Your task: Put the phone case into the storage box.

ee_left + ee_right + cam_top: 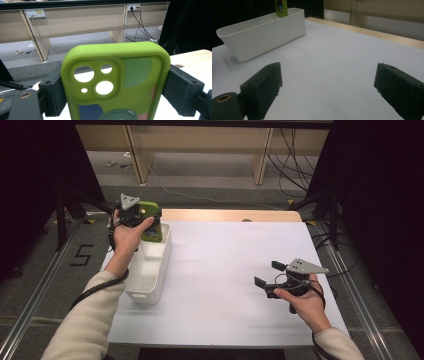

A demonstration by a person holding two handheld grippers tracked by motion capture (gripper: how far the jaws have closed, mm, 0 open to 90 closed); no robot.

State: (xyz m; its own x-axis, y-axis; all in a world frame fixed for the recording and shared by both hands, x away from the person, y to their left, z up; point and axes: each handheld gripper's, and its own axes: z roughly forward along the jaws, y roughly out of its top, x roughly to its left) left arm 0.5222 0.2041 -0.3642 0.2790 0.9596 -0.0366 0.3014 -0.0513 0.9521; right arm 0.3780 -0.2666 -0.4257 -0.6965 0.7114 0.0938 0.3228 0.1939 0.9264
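A lime-green phone case (pixel 117 87) with round camera cut-outs and coloured patches stands upright between my left gripper's black pads (pixel 53 92), which press on both of its long edges. From above, the left gripper (pixel 149 215) holds this case (pixel 154 231) over the far end of a white plastic bin (pixel 162 265), its lower end dipping inside the rim. My right gripper (pixel 269 273) hovers low over the white table at the right, open, with nothing between its fingers (pixel 262 85). Its view shows the bin (pixel 267 35) and the case (pixel 281 7) far off.
The bin stands along the left edge of the white table sheet (pixel 225 270). A wooden strip (pixel 230 215) runs along the table's far edge. Beyond it are grey floor, wooden desk legs and loose cables (pixel 292 165).
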